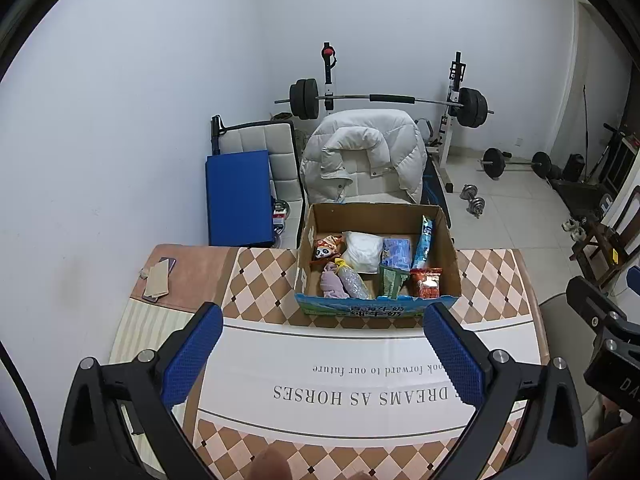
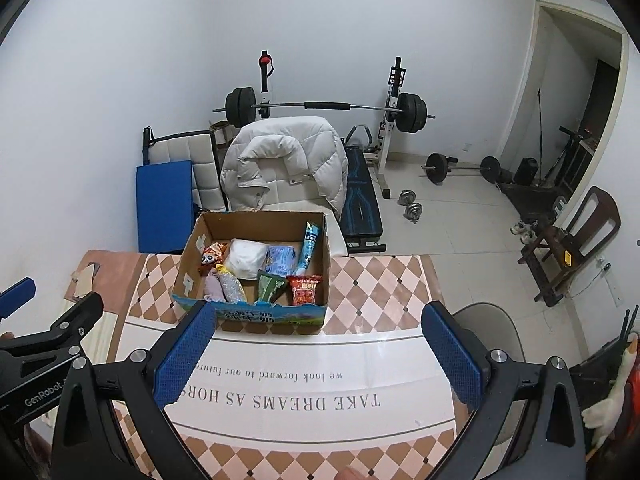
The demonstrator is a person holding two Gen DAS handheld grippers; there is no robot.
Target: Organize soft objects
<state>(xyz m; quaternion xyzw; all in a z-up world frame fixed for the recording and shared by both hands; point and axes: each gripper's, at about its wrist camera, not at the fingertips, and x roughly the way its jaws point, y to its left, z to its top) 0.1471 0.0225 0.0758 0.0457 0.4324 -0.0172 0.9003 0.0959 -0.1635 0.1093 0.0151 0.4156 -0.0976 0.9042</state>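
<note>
An open cardboard box (image 1: 450, 256) (image 2: 188, 258) stands on the far side of the table. Inside lie a panda toy (image 1: 326, 249) (image 2: 211, 259), a white pouch (image 1: 362, 251) (image 2: 247, 258), a blue packet (image 1: 397, 253) (image 2: 281, 260), a lilac cloth (image 1: 333, 283) (image 2: 214, 286), a glittery roll (image 1: 352, 282), a green packet (image 1: 391, 280) (image 2: 269, 286), a red snack bag (image 1: 427, 282) (image 2: 305, 289) and a tall blue sachet (image 1: 424, 240) (image 2: 309, 245). My left gripper (image 1: 322, 354) is open and empty, short of the box. My right gripper (image 2: 318, 354) is open and empty too.
The table wears a checked cloth with printed text (image 1: 360, 394) (image 2: 280, 400). A phone and card pieces (image 1: 158, 278) lie at its far left. Behind stand a chair with a white jacket (image 1: 362, 156) (image 2: 284, 160), a blue mat (image 1: 238, 196), a weight bench and dumbbells (image 2: 410, 204).
</note>
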